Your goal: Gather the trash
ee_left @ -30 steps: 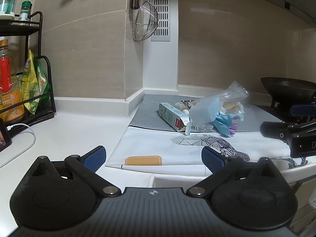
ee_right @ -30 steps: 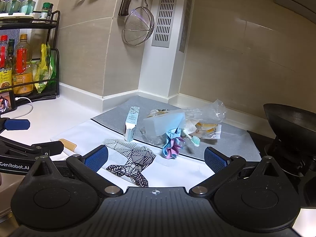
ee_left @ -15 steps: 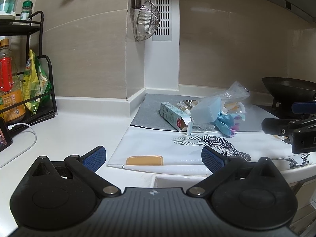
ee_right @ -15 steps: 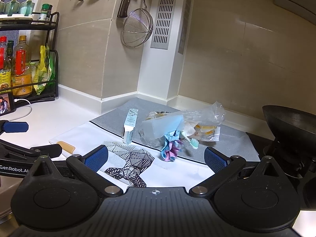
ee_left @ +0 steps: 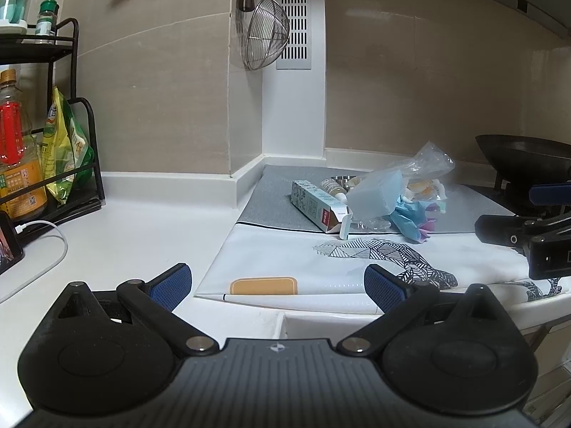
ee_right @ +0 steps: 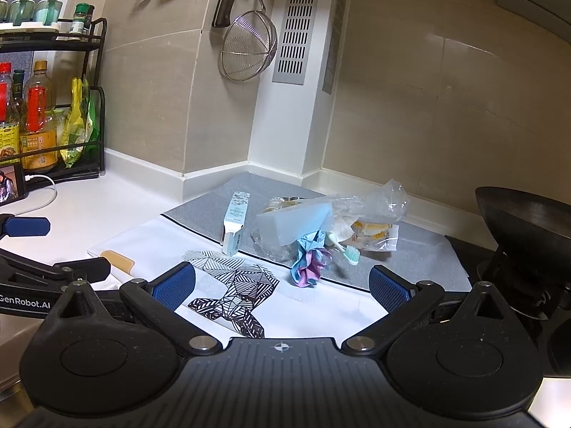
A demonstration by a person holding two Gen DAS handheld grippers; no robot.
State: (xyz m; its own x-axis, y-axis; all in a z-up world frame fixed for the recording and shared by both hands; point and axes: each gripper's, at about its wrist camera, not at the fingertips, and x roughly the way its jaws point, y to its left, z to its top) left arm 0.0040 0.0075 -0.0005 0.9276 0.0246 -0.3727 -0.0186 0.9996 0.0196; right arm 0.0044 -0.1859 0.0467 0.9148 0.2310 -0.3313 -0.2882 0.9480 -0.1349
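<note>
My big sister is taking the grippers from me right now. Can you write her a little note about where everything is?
Left gripper: open, empty, low over the counter's front edge.
Right gripper: open, empty, pointing at the trash.
Trash sits bunched on the grey mat: toothpaste box, pale blue block, clear plastic bag, crumpled coloured paper, toothbrush.
Done: nothing picked up.
Left: collect it all.

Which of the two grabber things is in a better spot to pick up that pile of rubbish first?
Probably the right hand-held gripper: it is open and the crumpled paper lies just ahead between its fingers. The left hand-held gripper sits farther back.
</note>
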